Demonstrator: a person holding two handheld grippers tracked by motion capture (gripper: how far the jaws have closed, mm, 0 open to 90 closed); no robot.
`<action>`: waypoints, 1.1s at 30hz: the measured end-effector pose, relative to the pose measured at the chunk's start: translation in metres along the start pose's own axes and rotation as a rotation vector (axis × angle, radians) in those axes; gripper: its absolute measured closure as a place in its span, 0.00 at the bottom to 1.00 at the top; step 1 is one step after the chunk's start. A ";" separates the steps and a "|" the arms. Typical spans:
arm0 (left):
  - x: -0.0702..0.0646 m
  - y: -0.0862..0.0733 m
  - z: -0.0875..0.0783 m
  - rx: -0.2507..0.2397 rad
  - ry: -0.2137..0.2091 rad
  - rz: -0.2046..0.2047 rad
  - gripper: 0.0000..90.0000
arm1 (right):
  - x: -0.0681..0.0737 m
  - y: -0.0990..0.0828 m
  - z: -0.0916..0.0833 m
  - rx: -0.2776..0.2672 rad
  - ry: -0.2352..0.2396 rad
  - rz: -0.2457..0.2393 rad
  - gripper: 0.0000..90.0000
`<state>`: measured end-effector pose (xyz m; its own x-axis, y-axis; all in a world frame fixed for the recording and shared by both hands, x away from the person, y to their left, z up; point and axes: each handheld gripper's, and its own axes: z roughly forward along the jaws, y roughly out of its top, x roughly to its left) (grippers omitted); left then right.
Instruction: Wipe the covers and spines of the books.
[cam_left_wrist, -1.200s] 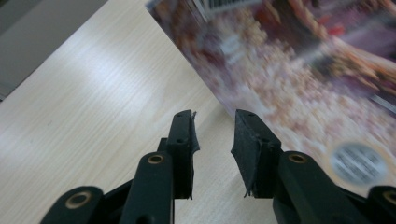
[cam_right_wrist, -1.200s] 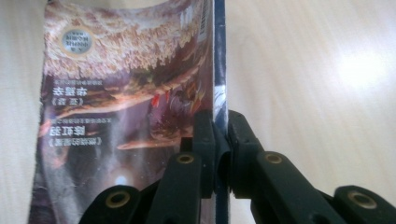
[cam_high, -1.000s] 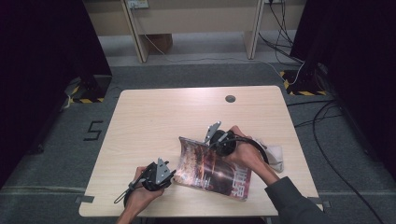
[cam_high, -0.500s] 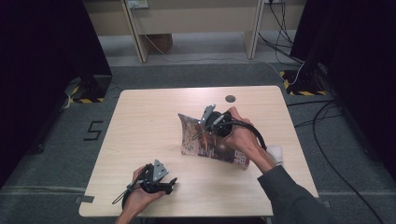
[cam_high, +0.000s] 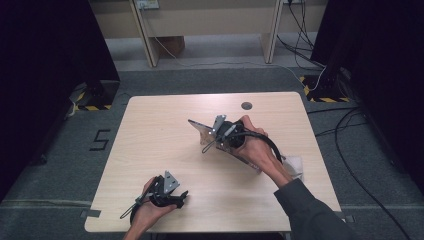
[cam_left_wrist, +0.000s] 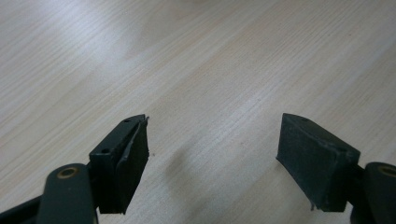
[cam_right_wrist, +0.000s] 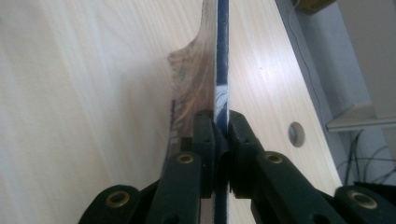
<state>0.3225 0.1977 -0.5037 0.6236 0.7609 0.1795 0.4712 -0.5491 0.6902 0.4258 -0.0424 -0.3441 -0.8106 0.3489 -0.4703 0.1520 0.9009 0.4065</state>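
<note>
At the left of the high view, the left gripper (cam_high: 181, 196) rests on the table (cam_high: 150, 130) near its front edge, held by the left hand (cam_high: 150, 210). A second ago it was beside the magazine's lower corner; now it is well apart from the magazine, and its jaws have just been opening. In the left gripper view they stand spread over bare wood with nothing between them.

Toward the middle, the magazine (cam_high: 199, 125) has changed most. Before, it lay nearly flat at the right front of the table; now it is raised on its edge and nearer the centre. The right gripper (cam_high: 212, 144) pinches it. In the right gripper view the jaws are pressed together on the thin edge of the pages (cam_right_wrist: 219, 56).

The cover print is too blurred to read. On the floor at the left, a mark "5" (cam_high: 100, 140) can be read.

The left half of the table is open wood. A round hole (cam_high: 246, 105) lies near the far edge.
</note>
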 end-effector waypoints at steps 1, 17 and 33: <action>0.000 0.000 0.000 0.002 0.002 0.001 0.27 | 0.002 -0.001 -0.001 -0.011 0.004 -0.016 0.93; 0.008 -0.003 0.000 0.028 0.037 -0.022 0.28 | 0.056 -0.025 -0.010 -0.059 0.117 -0.080 0.93; 0.023 -0.006 -0.002 0.016 0.075 -0.121 0.28 | 0.106 -0.065 0.023 -0.054 0.277 -0.082 0.91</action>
<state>0.3324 0.2196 -0.5024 0.5133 0.8453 0.1480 0.5505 -0.4567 0.6989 0.3429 -0.0576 -0.4382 -0.9436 0.1854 -0.2743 0.0557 0.9056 0.4204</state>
